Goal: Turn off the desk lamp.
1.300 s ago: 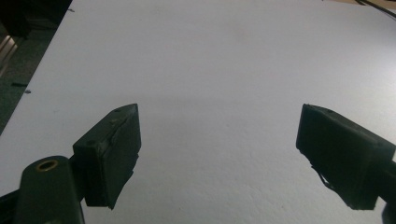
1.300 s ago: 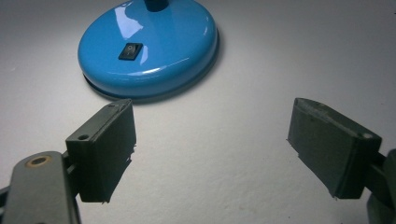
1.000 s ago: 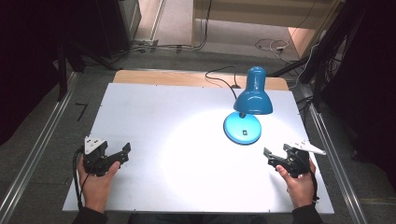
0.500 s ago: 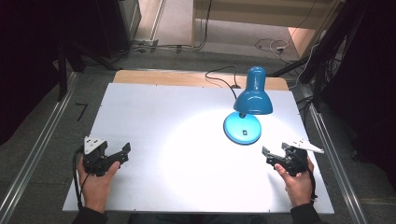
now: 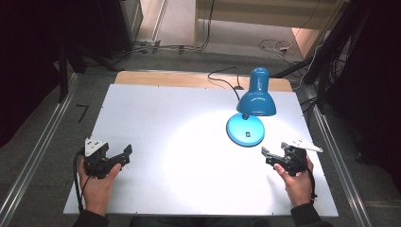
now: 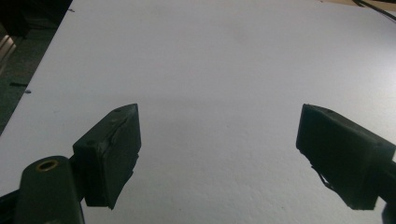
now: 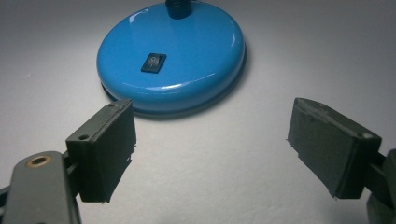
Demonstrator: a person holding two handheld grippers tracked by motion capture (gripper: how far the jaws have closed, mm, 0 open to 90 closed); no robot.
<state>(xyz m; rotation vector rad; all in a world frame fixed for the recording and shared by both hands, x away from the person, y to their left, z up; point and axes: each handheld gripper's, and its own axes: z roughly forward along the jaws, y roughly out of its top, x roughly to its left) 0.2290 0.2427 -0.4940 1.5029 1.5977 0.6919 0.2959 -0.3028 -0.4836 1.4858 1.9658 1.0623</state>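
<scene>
The right tool sits at the near right of the flat white surface, its jaws spread wide and aimed at the glossy blue round-based desk lamp. In the right gripper view the lamp's round base lies just beyond the jaw tips, not touching them, with its small black rocker switch facing up near the middle of the base. The lamp stands on the right half of the surface, toward the far side, its shade tipped down and throwing a bright pool of light to its left, so it looks switched on.

The step in hand seems to be the approach to the base. The next move probably calls for the right tool to go forward and lower a jaw tip onto the switch, or to close around the base rim.

The left tool rests at the near left with jaws spread, holding nothing, over bare white board.

Beyond the surface lie a grey floor, trailing cables and dark surroundings.
</scene>
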